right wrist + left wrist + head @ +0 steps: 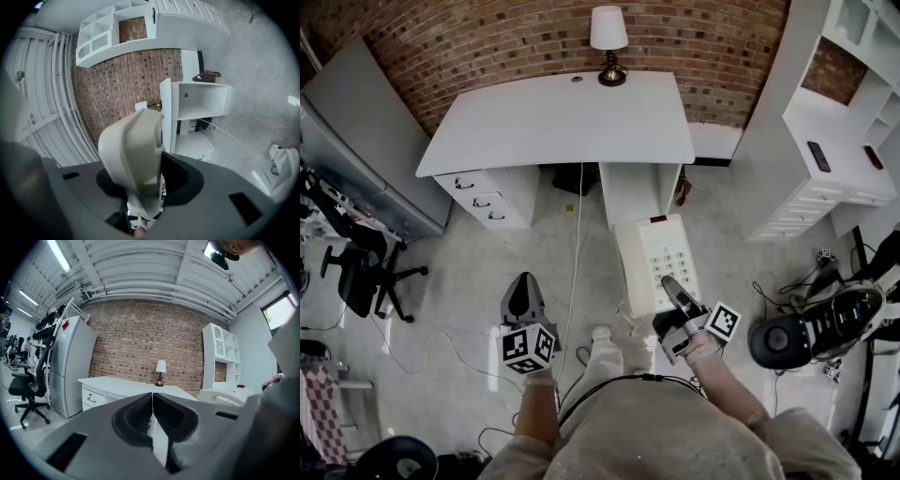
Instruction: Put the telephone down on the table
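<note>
Left gripper [152, 397]: dark ribbed jaws pressed together, gripping nothing. Right gripper [677, 292]: jaws part-way apart, clamped on the telephone [654, 258], which is rounded cream plastic with its keypad up. It is held above the floor, on the near side of the table [562, 122], by its right end. The table has a smooth, broad, flat white top. Drawers [483, 192] under its left end are closed. A lamp [609, 37] stands at its far edge.

Cream push-button telephone [654, 262], clamped at its near end between the jaws of the right gripper [673, 292], stretching forward from them, keypad facing up, held aloft. White table [562, 122] with drawers, well ahead of the jaws, apart from the telephone.
</note>
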